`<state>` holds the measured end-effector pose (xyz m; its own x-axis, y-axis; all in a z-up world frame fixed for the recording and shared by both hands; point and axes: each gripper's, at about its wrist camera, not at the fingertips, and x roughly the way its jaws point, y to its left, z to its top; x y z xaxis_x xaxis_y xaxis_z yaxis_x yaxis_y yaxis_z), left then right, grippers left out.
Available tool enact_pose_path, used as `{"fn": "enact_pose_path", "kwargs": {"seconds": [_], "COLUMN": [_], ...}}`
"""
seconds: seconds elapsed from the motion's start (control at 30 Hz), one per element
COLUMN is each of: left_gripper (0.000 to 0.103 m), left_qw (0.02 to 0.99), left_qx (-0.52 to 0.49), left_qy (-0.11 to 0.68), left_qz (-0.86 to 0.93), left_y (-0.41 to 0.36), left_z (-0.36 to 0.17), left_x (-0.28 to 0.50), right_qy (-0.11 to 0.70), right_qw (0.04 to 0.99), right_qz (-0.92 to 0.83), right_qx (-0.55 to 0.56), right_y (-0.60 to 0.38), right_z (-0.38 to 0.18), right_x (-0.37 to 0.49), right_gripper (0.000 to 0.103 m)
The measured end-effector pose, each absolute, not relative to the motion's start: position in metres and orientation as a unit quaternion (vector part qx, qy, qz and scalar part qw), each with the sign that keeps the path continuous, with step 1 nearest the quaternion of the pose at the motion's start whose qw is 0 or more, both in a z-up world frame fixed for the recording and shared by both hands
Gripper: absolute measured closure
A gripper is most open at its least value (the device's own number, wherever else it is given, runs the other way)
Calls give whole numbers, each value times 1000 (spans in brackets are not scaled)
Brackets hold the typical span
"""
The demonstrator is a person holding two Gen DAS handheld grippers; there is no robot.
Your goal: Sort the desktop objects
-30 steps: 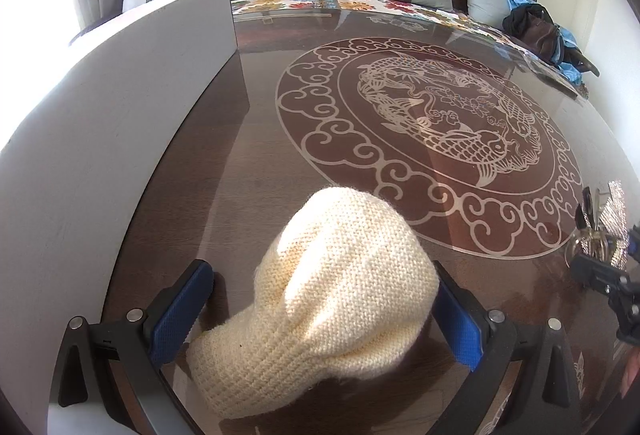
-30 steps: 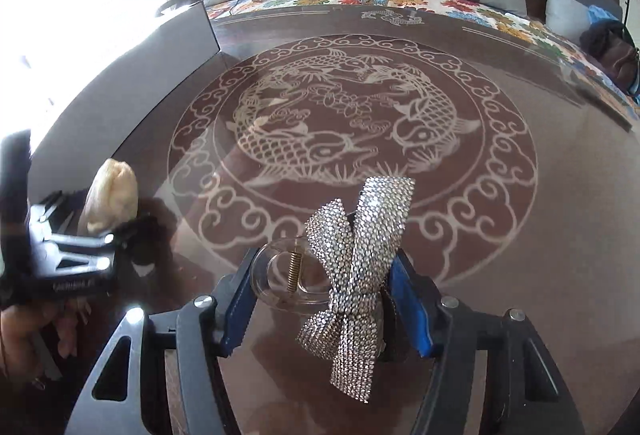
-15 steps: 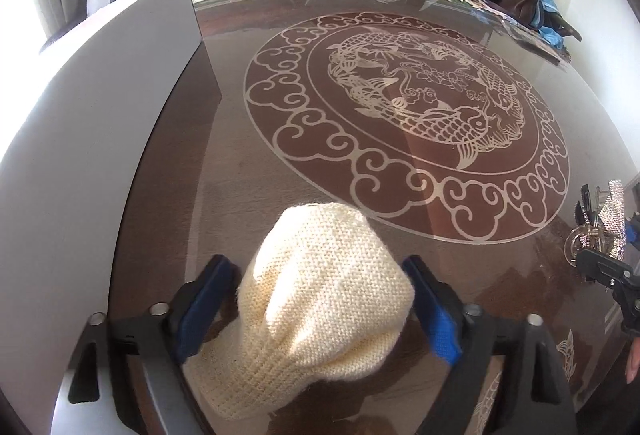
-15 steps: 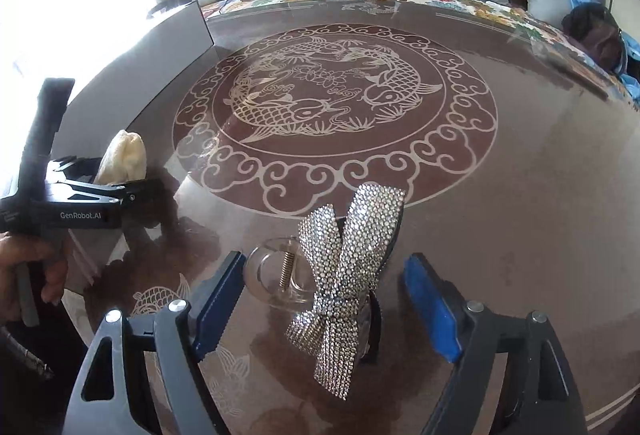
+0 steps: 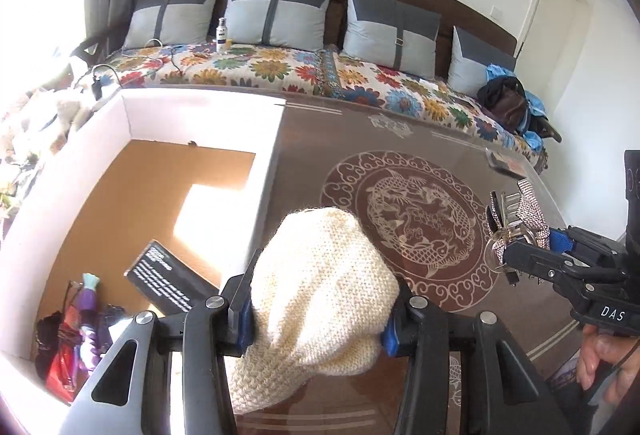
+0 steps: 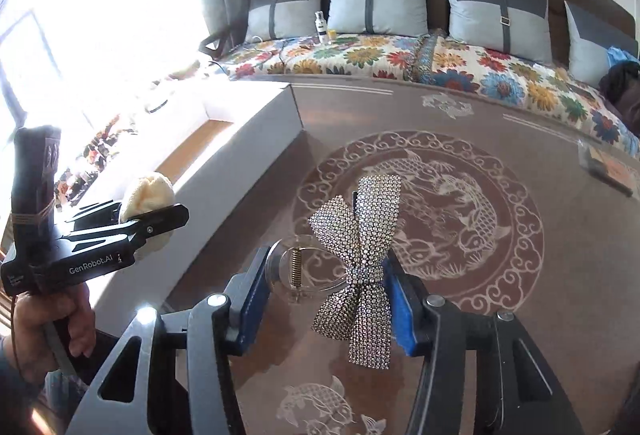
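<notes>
While my left tongs (image 5: 318,315) pinch the knit hat (image 5: 316,299) and my right tongs (image 6: 326,293) pinch the sparkly hair clip (image 6: 356,259), both hang off the table. That floppy hat could snag the box (image 5: 266,171) wall at frame left; the clip, gripped off-centre, might twist loose.

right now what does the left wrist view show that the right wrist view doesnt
Only the left wrist view shows inside the white box: a black booklet and colourful items on its brown floor.

Only the right wrist view shows the clear clip body with its spring behind the rhinestone bow, and the person's left hand.

Both show the left tongs shut on the cream knit hat, the right tongs holding the bow, and the patterned table.
</notes>
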<state>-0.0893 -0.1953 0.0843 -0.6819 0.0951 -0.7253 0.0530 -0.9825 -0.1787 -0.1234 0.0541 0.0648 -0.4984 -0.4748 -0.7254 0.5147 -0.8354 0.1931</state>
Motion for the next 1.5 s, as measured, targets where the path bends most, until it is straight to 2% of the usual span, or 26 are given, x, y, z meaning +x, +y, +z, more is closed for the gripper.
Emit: {"fn": "enact_pose_path", "kwargs": {"seconds": [0.1, 0.23, 0.4, 0.5, 0.57, 0.63, 0.67, 0.73, 0.83, 1.17, 1.33, 1.5], "left_gripper": [56, 56, 56, 47, 37, 29, 22, 18, 17, 17, 17, 17], "left_qw": [-49, -110, -139, -144, -149, -159, -161, -165, -195, -291, -262, -236], "left_qx": [-403, -438, -490, -508, -507, -499, -492, -477, -465, -460, -491, -515], "left_qy": [-105, -137, -156, -160, -154, -144, -143, -147, -141, -145, -169, -200], "left_qz": [908, 882, 846, 834, 835, 840, 843, 850, 852, 827, 814, 799], "left_y": [-260, -330, -361, -363, -363, -364, -365, -366, -365, -356, -353, -354], "left_z": [90, 60, 4, -13, -13, -8, -4, 6, 21, 48, 53, 65], "left_x": [-81, -68, -54, -47, -40, -34, -32, -26, -21, 6, 9, 16], "right_qy": [30, 37, 68, 96, 106, 106, 100, 90, 99, 87, 110, 159], "right_qw": [346, 410, 443, 436, 427, 411, 409, 404, 379, 363, 351, 335], "right_qz": [-848, -815, -773, -753, -741, -745, -747, -752, -764, -758, -722, -736], "right_qx": [402, 408, 449, 483, 508, 515, 515, 513, 513, 535, 587, 566], "right_y": [-14, -105, -193, -222, -230, -228, -225, -218, -213, -194, -195, -197], "right_z": [83, 78, 37, 2, -15, -20, -18, -11, 7, 33, 25, 48], "right_x": [-122, -116, -109, -108, -110, -114, -116, -120, -125, -115, -112, -97], "right_gripper": [50, 50, 50, 49, 47, 23, 19, 11, 4, 0, 0, 0]}}
